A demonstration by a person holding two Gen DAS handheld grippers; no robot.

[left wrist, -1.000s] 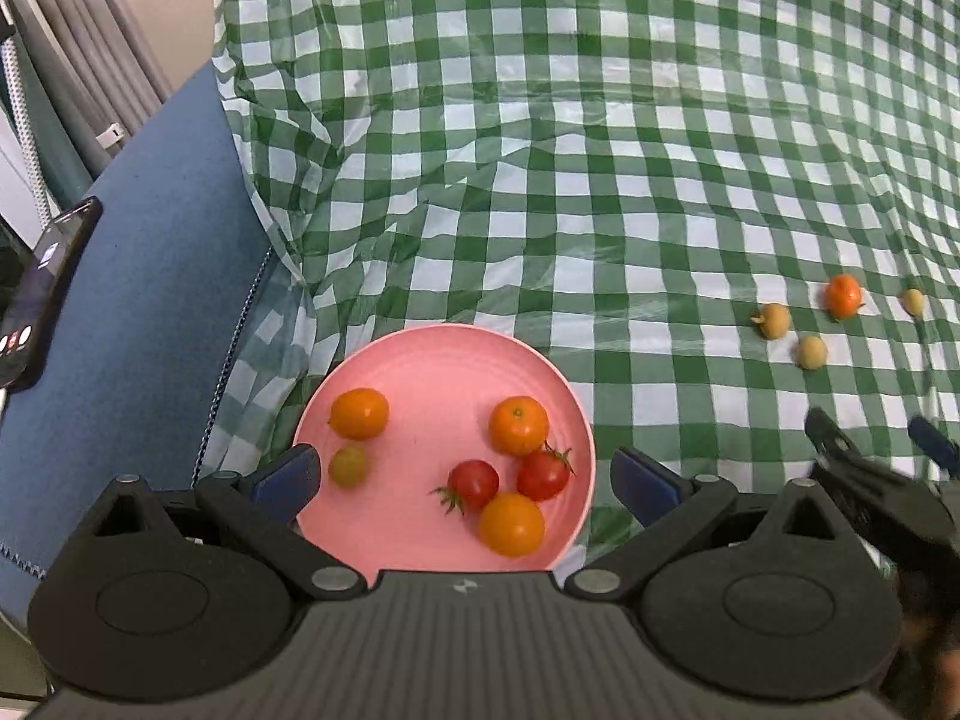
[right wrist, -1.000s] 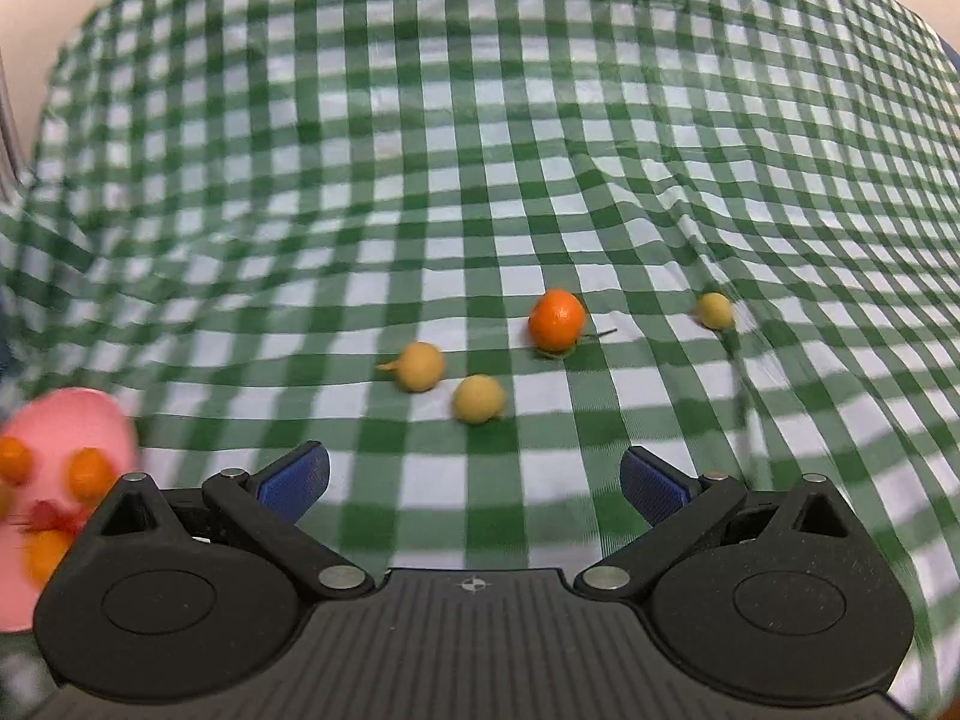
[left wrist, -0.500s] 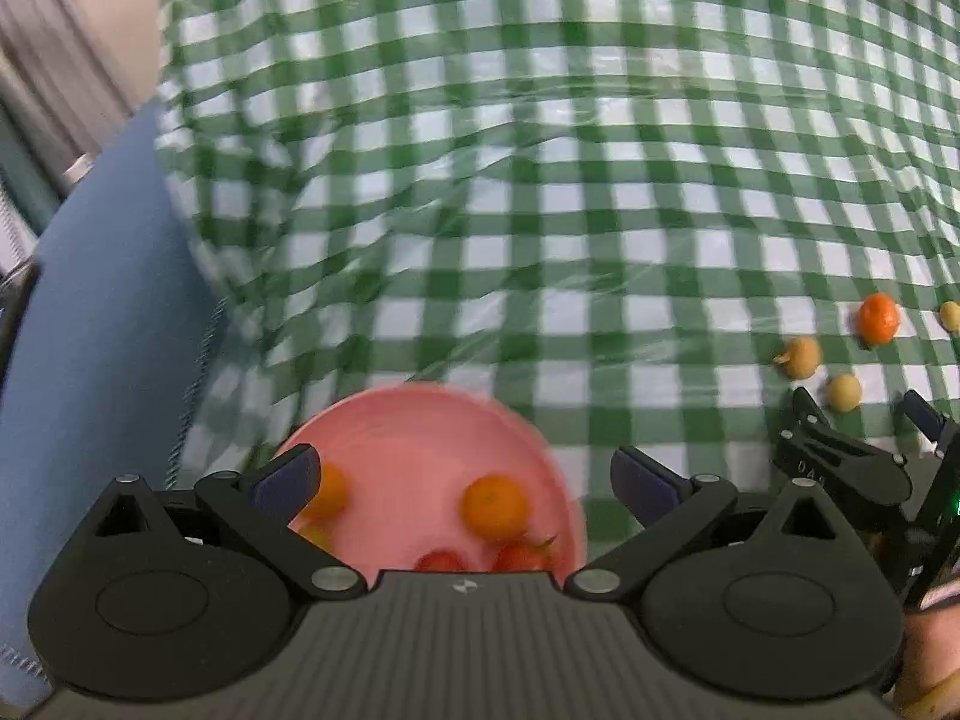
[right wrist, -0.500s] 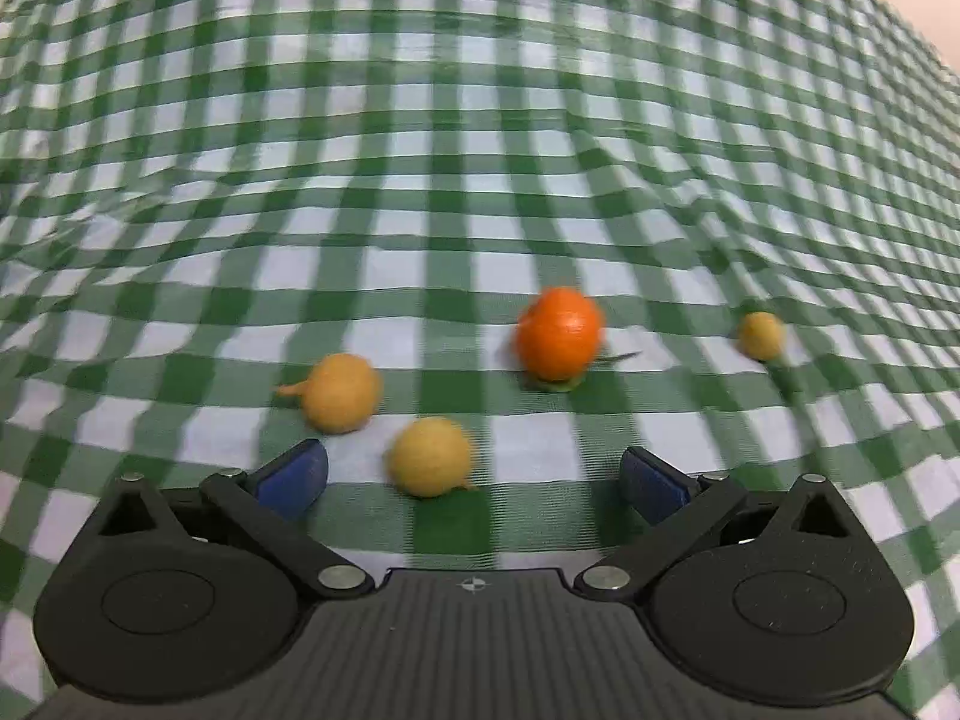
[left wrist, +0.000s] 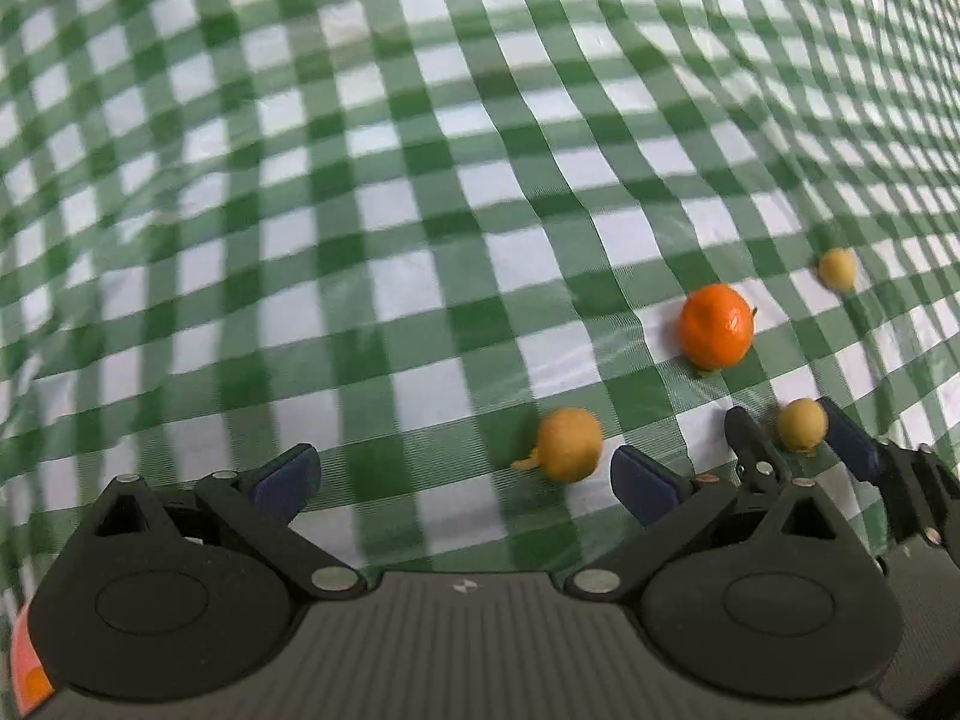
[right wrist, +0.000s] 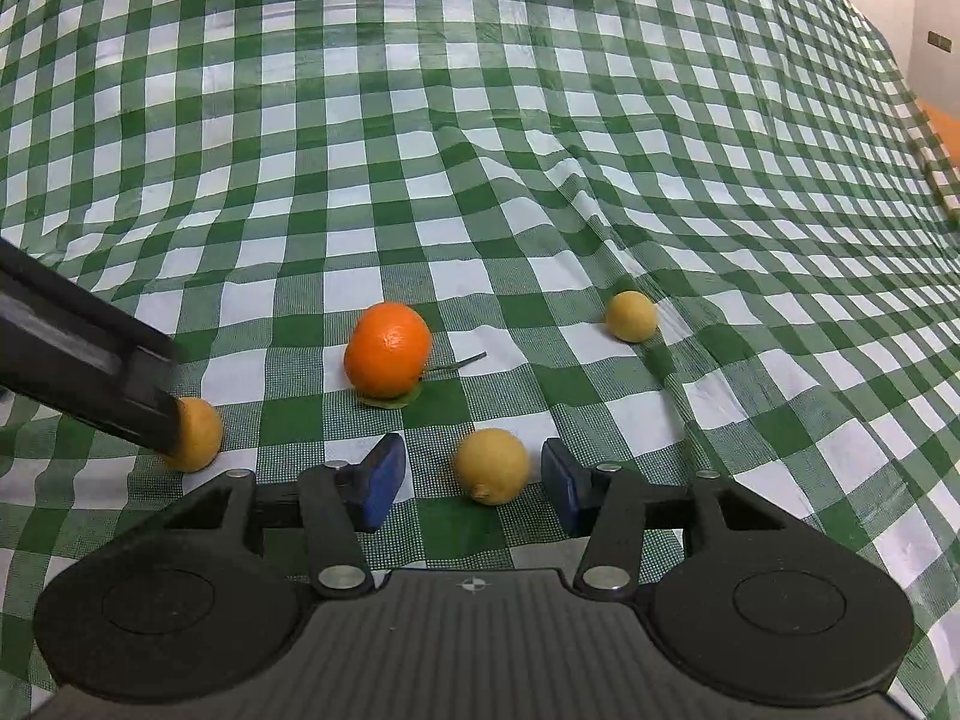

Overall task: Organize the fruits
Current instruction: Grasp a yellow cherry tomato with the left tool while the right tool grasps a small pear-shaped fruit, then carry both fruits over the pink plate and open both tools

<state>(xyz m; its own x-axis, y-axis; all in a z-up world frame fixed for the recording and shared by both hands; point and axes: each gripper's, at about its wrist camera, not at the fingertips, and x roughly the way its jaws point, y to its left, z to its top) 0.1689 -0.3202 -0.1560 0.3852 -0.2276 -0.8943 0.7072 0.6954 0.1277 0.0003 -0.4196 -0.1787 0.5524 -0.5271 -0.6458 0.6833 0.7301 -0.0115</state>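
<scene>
Green-checked cloth [right wrist: 480,150]: covers the desk.
Right gripper [right wrist: 474,471]: jaws spread around a yellow fruit [right wrist: 492,465], not yet pinching.
Left gripper [left wrist: 465,474]: jaws spread, stemmed yellow fruit [left wrist: 569,443] just beyond.
Orange [right wrist: 388,357]: mid-desk, apart.
Pink plate [left wrist: 24,660]: possibly, blurred at the left view's corner.

Cloth [right wrist: 480,150] beyond orange [right wrist: 388,357] open; left gripper [right wrist: 174,420] crowds left.

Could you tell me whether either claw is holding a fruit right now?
Neither. The right claw is open around a yellow fruit, gaps showing; the left claw is open.
</scene>
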